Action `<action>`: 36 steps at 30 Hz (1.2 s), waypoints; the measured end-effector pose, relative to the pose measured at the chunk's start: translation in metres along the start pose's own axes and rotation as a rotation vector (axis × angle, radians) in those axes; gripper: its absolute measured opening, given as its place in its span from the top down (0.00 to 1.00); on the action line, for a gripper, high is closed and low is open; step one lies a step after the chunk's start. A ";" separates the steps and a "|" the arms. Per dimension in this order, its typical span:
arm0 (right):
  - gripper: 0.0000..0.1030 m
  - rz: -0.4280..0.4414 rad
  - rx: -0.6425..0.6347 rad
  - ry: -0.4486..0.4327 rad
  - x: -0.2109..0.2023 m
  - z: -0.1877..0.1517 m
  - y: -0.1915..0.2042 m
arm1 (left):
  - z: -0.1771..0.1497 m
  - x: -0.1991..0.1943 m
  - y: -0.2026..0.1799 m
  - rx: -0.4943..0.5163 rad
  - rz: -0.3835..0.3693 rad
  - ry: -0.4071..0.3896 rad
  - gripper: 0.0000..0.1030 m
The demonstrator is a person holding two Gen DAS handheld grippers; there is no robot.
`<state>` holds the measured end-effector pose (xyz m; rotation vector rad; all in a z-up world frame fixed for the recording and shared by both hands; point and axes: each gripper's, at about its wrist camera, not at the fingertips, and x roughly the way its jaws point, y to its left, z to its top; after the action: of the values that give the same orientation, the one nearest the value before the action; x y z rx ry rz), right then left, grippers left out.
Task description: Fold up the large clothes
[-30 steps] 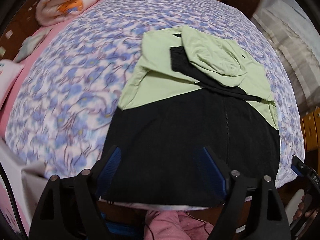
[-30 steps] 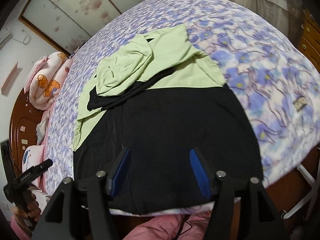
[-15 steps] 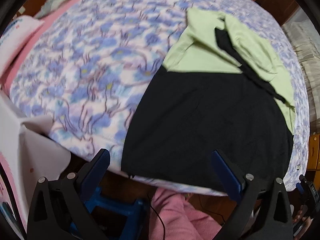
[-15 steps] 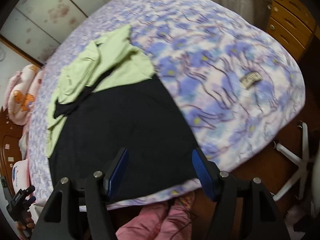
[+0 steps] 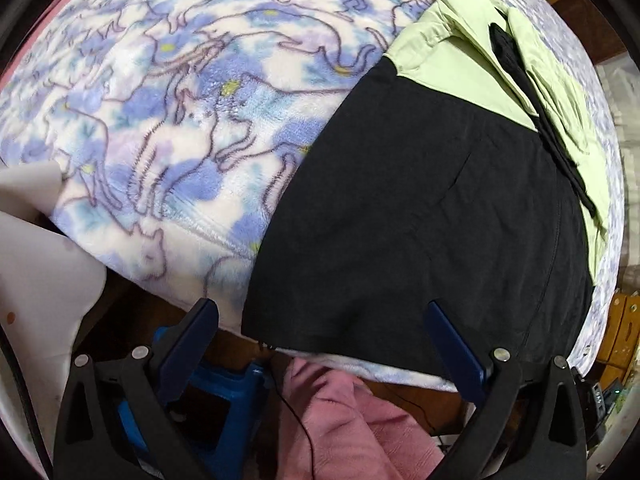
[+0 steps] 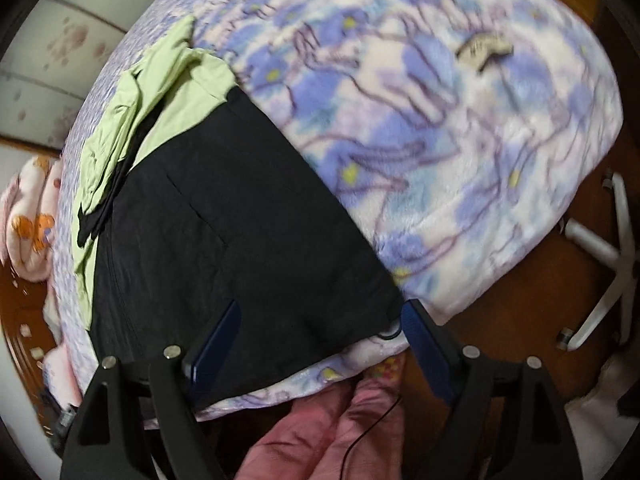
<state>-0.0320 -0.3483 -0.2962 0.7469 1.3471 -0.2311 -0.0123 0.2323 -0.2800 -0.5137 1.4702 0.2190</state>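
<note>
A black jacket [image 5: 420, 216] with a light green top and hood [image 5: 472, 64] lies flat on the bed's blue flowered blanket [image 5: 168, 112], its hem at the near edge. My left gripper [image 5: 326, 332] points down over the hem's near left corner, open wide, with the corner between its fingers but not pressed. In the right wrist view the jacket [image 6: 224, 232] fills the lower left. My right gripper [image 6: 320, 336] hangs over the hem's near right corner, its jaws opening, black cloth between them without the pads pressing on it.
Below the bed's edge are a person's pink clothing [image 5: 344, 420] and a blue stool [image 5: 212, 392]. A white chair base [image 6: 600, 248] stands on the wooden floor at the right. A rolled pink blanket [image 6: 32, 216] lies at the far left, wooden drawers [image 5: 620, 332] at the right.
Both grippers have dropped toward the jacket's near hem, the left swinging to its left corner, the right to its right corner. Both pairs of jaws stand wider than before.
</note>
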 end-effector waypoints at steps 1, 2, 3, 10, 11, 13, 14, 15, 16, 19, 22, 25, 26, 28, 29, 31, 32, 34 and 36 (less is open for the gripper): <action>0.19 0.006 0.012 0.008 0.004 0.001 -0.002 | -0.001 0.004 0.003 -0.012 -0.026 0.004 0.01; 0.20 0.010 0.020 0.013 0.007 0.001 -0.003 | -0.002 0.008 0.006 -0.023 -0.042 0.005 0.01; 0.20 0.013 0.030 0.019 0.010 0.001 -0.004 | -0.003 0.011 0.008 -0.036 -0.053 0.006 0.01; 0.20 0.026 0.063 0.033 0.021 0.003 -0.010 | -0.011 0.048 0.032 -0.139 -0.082 0.039 0.06; 0.21 0.028 0.066 0.035 0.022 0.003 -0.010 | -0.011 0.053 0.035 -0.155 -0.086 0.053 0.12; 0.27 0.020 0.072 0.043 0.024 0.005 -0.014 | -0.012 0.063 0.038 -0.181 -0.089 0.072 0.20; 0.36 0.002 0.080 0.048 0.024 0.005 -0.016 | -0.013 0.065 0.037 -0.186 -0.092 0.069 0.22; 0.44 -0.009 0.086 0.049 0.024 0.006 -0.018 | -0.014 0.065 0.036 -0.188 -0.093 0.061 0.23; 0.48 -0.014 0.095 0.048 0.024 0.007 -0.020 | -0.016 0.064 0.035 -0.189 -0.092 0.052 0.25; 0.69 -0.032 0.130 0.047 0.021 0.005 -0.032 | -0.021 0.063 0.030 -0.171 -0.078 0.045 0.32; 0.72 -0.058 0.159 0.053 0.021 0.004 -0.042 | -0.024 0.064 0.030 -0.158 -0.069 0.049 0.35; 0.71 -0.063 0.149 0.046 0.020 0.005 -0.045 | -0.018 0.065 0.038 -0.178 -0.077 0.059 0.35; 0.66 -0.084 0.130 0.049 0.020 0.005 -0.045 | -0.017 0.065 0.041 -0.183 -0.078 0.063 0.35; 0.55 -0.125 0.094 0.048 0.020 0.006 -0.044 | -0.016 0.064 0.039 -0.191 -0.074 0.066 0.35; 0.49 -0.137 0.083 0.049 0.020 0.007 -0.045 | -0.016 0.064 0.039 -0.195 -0.071 0.067 0.35; 0.39 -0.146 0.079 0.052 0.022 0.007 -0.048 | -0.014 0.063 0.042 -0.195 -0.064 0.067 0.35; 0.33 -0.145 0.082 0.055 0.024 0.006 -0.050 | -0.014 0.063 0.040 -0.195 -0.060 0.068 0.34; 0.32 -0.106 0.095 0.062 0.026 0.007 -0.055 | -0.014 0.066 0.041 -0.196 -0.057 0.067 0.34; 0.32 -0.062 0.100 0.057 0.026 0.010 -0.059 | -0.013 0.065 0.041 -0.201 -0.060 0.062 0.34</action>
<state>-0.0504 -0.3915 -0.3412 0.8014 1.4221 -0.3309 -0.0351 0.2517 -0.3520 -0.7313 1.4989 0.3080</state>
